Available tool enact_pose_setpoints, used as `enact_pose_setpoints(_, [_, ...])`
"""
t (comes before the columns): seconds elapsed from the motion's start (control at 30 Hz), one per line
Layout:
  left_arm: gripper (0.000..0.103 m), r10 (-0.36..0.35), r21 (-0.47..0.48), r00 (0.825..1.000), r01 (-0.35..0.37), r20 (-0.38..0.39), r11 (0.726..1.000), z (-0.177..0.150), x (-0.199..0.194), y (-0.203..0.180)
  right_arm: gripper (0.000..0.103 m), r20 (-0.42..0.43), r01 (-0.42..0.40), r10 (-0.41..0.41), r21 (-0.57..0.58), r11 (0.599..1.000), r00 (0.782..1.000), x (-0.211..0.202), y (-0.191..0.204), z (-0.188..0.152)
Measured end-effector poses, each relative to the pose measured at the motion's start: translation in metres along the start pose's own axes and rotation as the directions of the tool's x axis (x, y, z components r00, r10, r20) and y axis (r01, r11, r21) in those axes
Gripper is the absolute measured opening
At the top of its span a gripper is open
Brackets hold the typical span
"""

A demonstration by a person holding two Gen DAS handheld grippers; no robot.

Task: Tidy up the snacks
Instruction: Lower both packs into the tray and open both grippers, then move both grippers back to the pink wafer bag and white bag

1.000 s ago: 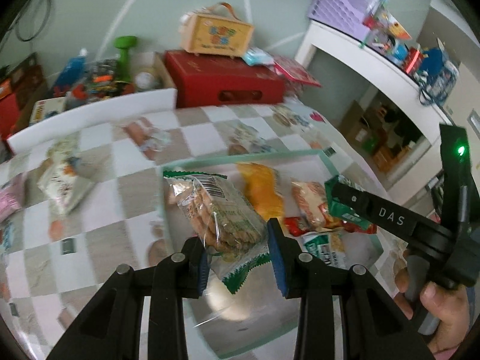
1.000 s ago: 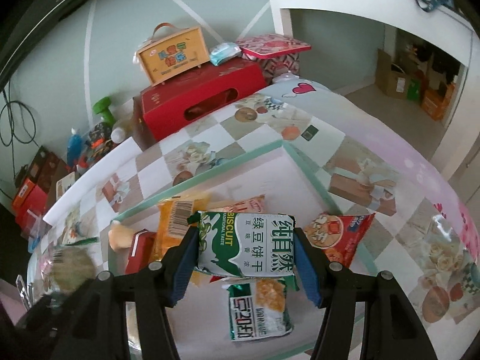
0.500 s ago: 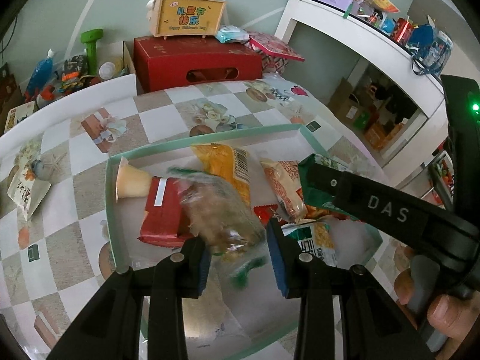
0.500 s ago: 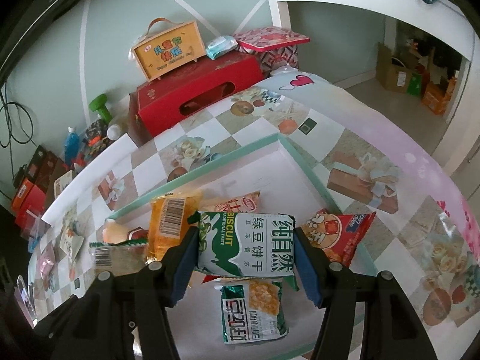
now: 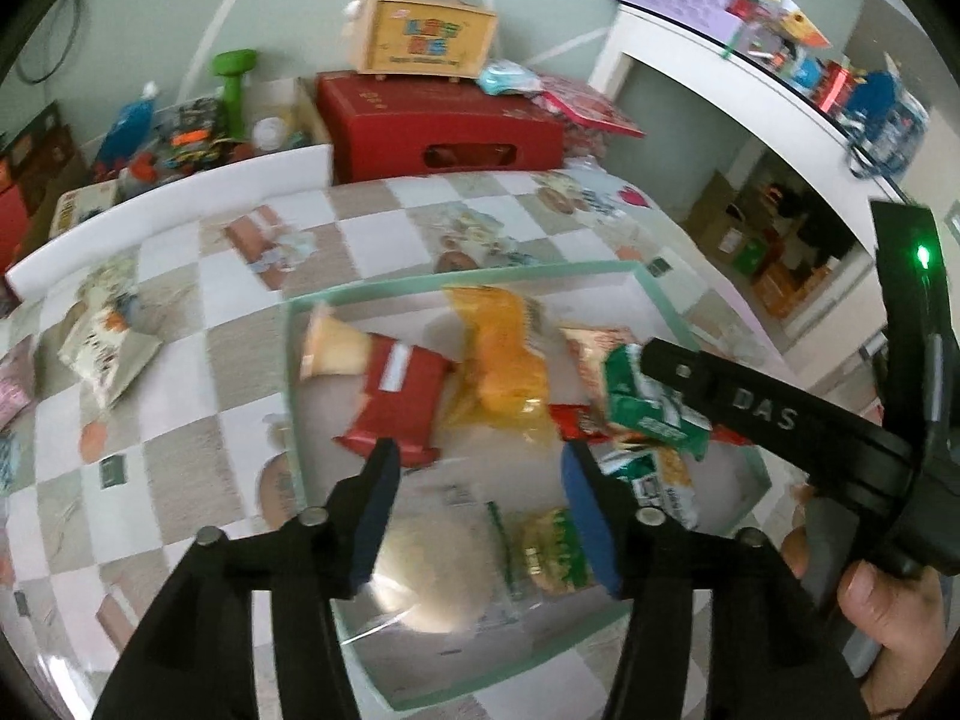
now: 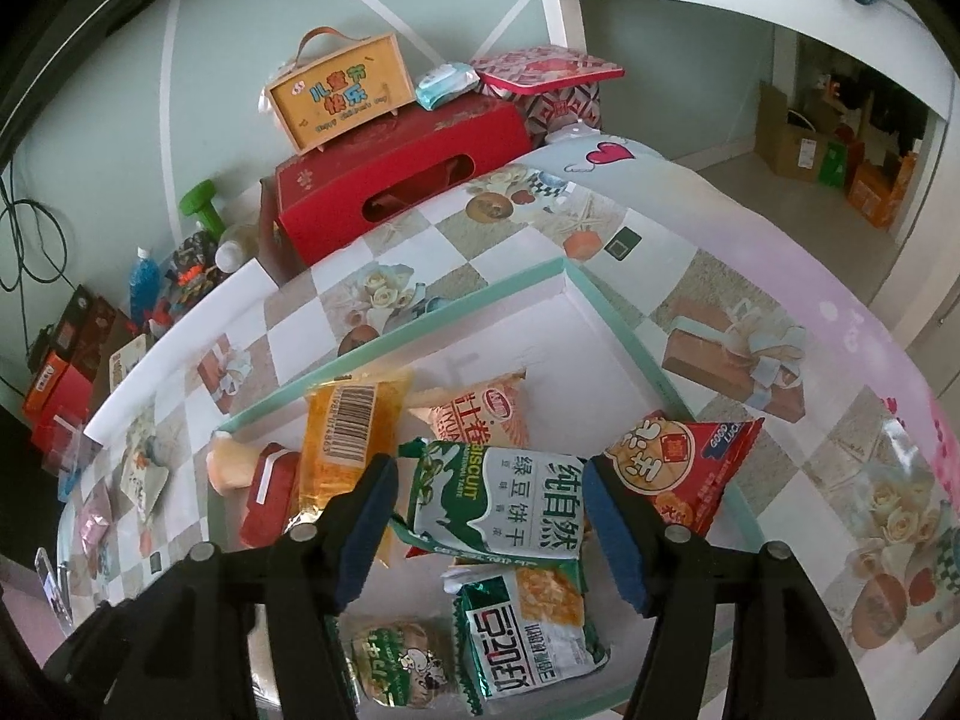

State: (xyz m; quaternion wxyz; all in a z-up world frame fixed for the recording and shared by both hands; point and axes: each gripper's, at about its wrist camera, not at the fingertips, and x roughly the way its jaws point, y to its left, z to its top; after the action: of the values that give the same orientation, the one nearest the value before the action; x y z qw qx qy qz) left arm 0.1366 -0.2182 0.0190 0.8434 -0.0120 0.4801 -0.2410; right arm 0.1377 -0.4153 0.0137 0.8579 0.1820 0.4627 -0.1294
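Checkered worktop (image 6: 708,300) is carrying a mint-rimmed tray (image 6: 606,312) mid-frame, w/ snacks piling inside. Left gripper (image 5: 477,480) is hanging over the tray, fingers opening, nothing between them; a clear biscuit pack (image 5: 540,546) is lying on the tray floor just below, bottom center of the left wrist view. Right gripper (image 6: 489,516) fingers are opening around the green-white biscuit bag (image 6: 498,504), lower center, pads looking just off its ends.
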Motion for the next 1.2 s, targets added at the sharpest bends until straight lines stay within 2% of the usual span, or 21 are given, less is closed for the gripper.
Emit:
enact_pose_setpoints(0.07, [0.06,0.026,-0.014,1.0,-0.026,0.005,1.0,0.0,-0.002,0.007,0.071,-0.005,0.002,-0.002,0.003,1.0,1.0,0.001,0.0,-0.001])
enact_pose_setpoints(0.1, [0.063,0.041,-0.024,0.999,-0.041,0.007,0.999,0.0,-0.003,0.01,0.071,-0.007,0.003,-0.003,0.003,1.0,1.0,0.001,0.0,-0.001])
enact_pose_setpoints(0.13, [0.071,0.058,-0.037,0.998,-0.058,0.007,0.998,0.001,-0.003,0.014,0.073,-0.01,0.003,-0.003,0.002,1.0,1.0,0.001,0.0,-0.001])
enact_pose_setpoints(0.2, [0.082,0.085,-0.066,0.996,-0.084,0.006,0.994,0.0,-0.005,0.023,0.081,-0.014,0.0,0.0,0.001,1.0,1.0,0.002,0.0,-0.001])
enact_pose_setpoints(0.27, [0.089,0.119,-0.104,0.993,-0.117,0.009,0.988,-0.001,-0.006,0.034,0.101,-0.014,-0.007,0.008,0.005,1.0,1.0,0.003,0.001,-0.002])
enact_pose_setpoints(0.33, [0.095,0.16,-0.142,0.987,-0.157,0.008,0.977,-0.002,-0.007,0.047,0.103,-0.011,-0.011,0.011,0.006,1.0,1.0,0.003,0.001,-0.002])
enact_pose_setpoints(0.73, [0.096,0.292,-0.246,0.955,-0.273,0.045,0.93,-0.014,-0.032,0.099,0.103,-0.001,-0.004,0.004,-0.032,0.999,1.0,0.002,0.013,-0.005])
enact_pose_setpoints(1.07, [0.097,0.343,-0.321,0.938,-0.311,0.048,0.895,-0.026,-0.055,0.137,0.103,0.035,-0.012,0.016,-0.106,0.994,0.999,-0.008,0.04,-0.008])
enact_pose_setpoints(1.2, [0.097,0.363,-0.376,0.931,-0.323,0.038,0.869,-0.031,-0.063,0.16,0.103,0.04,-0.032,0.039,-0.16,0.987,0.998,-0.01,0.063,-0.013])
